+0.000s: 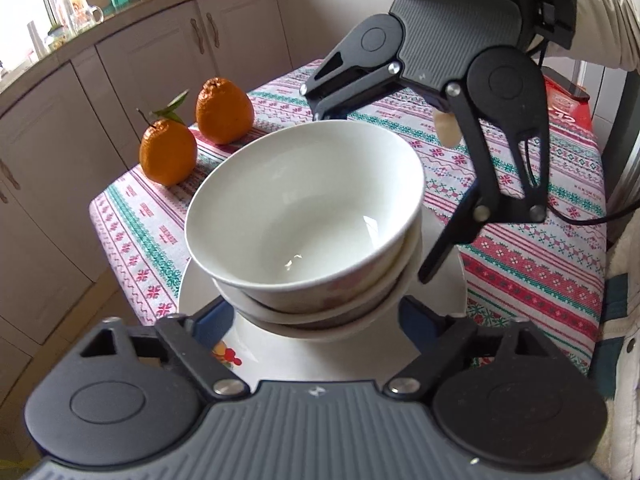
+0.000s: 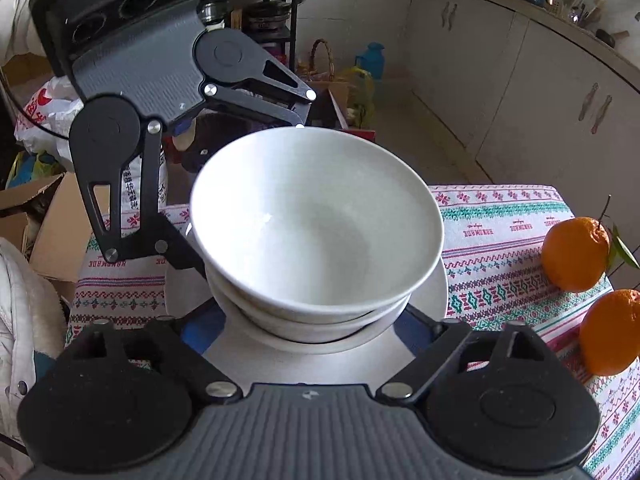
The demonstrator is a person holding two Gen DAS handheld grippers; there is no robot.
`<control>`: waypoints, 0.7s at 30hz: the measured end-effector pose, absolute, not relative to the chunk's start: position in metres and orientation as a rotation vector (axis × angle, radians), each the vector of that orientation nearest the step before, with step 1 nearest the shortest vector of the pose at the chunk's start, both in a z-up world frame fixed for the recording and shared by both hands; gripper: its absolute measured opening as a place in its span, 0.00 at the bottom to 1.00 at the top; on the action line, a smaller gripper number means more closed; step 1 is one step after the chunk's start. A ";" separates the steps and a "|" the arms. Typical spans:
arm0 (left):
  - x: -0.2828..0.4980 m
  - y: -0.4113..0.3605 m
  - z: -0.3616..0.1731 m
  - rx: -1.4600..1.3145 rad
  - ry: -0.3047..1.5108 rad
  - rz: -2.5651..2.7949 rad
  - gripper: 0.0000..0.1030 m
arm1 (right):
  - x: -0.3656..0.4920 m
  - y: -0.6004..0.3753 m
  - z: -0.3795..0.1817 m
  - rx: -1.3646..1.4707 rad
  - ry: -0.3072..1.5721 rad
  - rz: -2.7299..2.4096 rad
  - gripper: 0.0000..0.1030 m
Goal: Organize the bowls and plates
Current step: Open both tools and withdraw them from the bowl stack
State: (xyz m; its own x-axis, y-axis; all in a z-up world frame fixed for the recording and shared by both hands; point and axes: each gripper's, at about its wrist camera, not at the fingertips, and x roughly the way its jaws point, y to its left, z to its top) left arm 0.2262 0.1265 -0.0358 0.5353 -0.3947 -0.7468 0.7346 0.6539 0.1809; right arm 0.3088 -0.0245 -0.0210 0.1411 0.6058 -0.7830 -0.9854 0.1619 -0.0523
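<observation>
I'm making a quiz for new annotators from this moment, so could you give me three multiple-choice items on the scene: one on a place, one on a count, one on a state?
1. Where does the stack of bowls stand?
A. On a white plate
B. Straight on the tablecloth
C. On the kitchen counter

2. How many oranges lie on the tablecloth?
A. One
B. Two
C. Four

3. How do the jaws of the left gripper stand?
A. Shut tight with nothing between them
C. Clamped on an orange
B. Open, one finger to each side of the stack

Answers:
1 A: the plate's white rim shows around the foot of the stack in both wrist views.
2 B: both views show a pair, side by side near the table's edge.
3 B: the blue-padded fingers stand apart from the bowls, and the right gripper likewise.
</observation>
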 end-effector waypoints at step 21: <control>0.094 0.110 0.017 0.014 0.451 -0.046 0.99 | 0.190 -0.100 0.025 -0.222 0.672 0.397 1.00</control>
State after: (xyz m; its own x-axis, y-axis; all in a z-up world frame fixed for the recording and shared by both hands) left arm 0.0935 0.1095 0.0168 0.8990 -0.0412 -0.4359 0.0476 0.9989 0.0037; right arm 0.1904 -0.0996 0.0254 0.7115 0.2845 -0.6425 -0.4256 0.9020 -0.0718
